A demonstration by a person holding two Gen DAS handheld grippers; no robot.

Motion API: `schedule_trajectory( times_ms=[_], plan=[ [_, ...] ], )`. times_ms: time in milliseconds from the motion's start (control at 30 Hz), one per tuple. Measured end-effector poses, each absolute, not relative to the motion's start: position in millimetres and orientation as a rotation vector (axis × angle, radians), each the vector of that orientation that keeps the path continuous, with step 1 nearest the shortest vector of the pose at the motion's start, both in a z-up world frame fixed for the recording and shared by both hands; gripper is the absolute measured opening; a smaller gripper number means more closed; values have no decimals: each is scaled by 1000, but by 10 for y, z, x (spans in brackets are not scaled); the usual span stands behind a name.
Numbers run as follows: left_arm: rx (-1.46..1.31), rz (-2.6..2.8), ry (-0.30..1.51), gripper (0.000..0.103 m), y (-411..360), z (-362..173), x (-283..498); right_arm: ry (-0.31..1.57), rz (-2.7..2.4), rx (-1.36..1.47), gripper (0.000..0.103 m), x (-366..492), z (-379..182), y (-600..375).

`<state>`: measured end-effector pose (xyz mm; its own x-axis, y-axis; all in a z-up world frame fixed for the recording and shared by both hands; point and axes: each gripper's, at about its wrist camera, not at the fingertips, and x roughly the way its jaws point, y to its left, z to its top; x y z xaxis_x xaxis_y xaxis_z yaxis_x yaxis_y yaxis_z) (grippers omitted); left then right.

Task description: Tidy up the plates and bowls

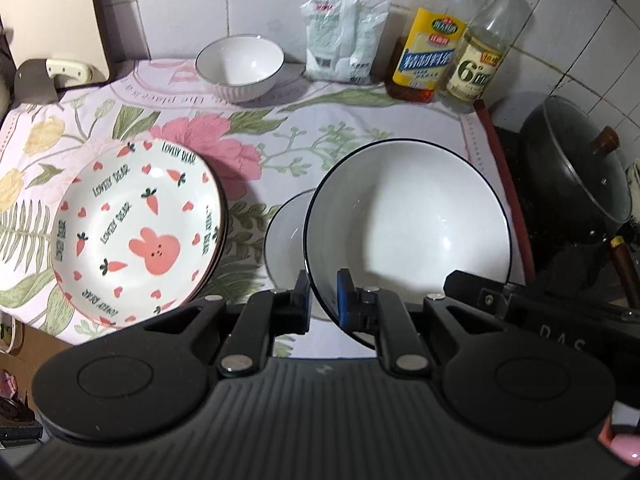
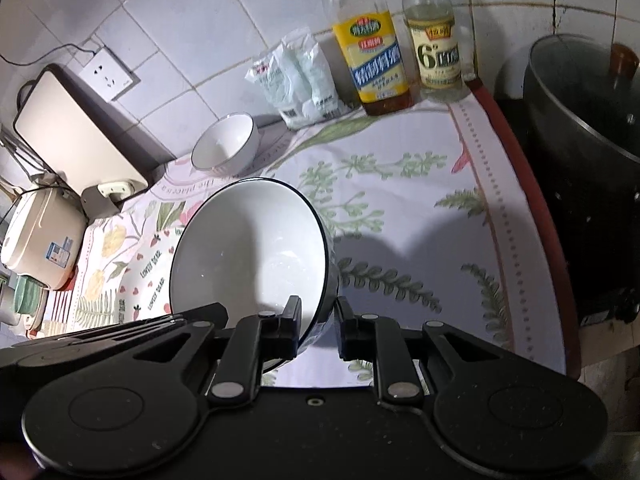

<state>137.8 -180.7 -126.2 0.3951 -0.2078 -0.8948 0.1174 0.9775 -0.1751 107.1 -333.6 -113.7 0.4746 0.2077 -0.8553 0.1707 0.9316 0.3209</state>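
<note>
My left gripper is shut on the near rim of a large white bowl with a dark rim, held tilted above the floral cloth. My right gripper is shut on the opposite rim of the same bowl. Under and left of it a second white bowl rests on the cloth. A stack of carrot-and-rabbit plates lies at the left; its edge also shows in the right wrist view. A small white ribbed bowl stands at the back, also in the right wrist view.
Two sauce bottles and white packets stand against the tiled wall. A black lidded pot sits right of the cloth's edge. A cleaver and cutting board are at the back left, a rice cooker beyond.
</note>
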Motion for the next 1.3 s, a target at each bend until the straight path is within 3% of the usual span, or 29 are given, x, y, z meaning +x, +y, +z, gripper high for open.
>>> schedule_trajectory(
  times_ms=[600, 933, 1300],
  plan=[
    [-183, -153, 1241, 11, -1612, -1801, 1633, 1243, 23, 417, 23, 1454, -1614, -3257],
    [-210, -144, 1251, 12, -1602, -1823, 1762, 1310, 41, 299, 29, 1647, -1674, -3123],
    [-228, -135, 1255, 15, -1515, -1778, 1808, 1287, 75, 360, 35, 1646, -1554, -3209]
  ],
)
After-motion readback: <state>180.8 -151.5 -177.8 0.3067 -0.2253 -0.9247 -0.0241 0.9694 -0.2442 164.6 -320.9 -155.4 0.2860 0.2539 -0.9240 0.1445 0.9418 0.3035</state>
